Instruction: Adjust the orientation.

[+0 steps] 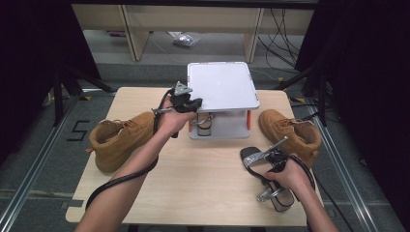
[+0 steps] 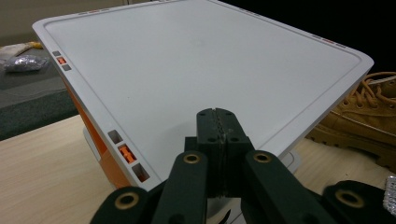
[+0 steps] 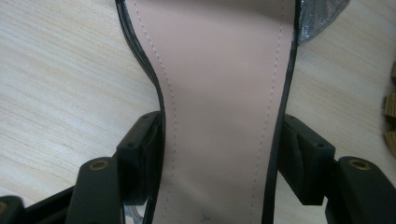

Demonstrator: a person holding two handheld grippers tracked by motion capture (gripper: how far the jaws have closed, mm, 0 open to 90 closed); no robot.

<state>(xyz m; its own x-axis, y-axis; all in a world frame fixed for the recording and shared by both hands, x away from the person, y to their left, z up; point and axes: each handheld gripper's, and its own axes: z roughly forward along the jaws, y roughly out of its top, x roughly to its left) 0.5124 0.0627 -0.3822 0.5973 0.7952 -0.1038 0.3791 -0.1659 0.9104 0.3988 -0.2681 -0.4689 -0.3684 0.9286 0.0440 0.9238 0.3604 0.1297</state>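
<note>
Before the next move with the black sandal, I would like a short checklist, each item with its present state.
1. Right gripper jaws closed on the black heeled sandal at its insole: ok.
2. Left gripper jaws shut and holding nothing: ok.
3. Top of the white shoe rack bare: ok.
4. Lower shelf already holds another sandal; room beside it: cannot tell.
5. Right tan boot lies close beside the held sandal; clearance: cannot tell.
</note>
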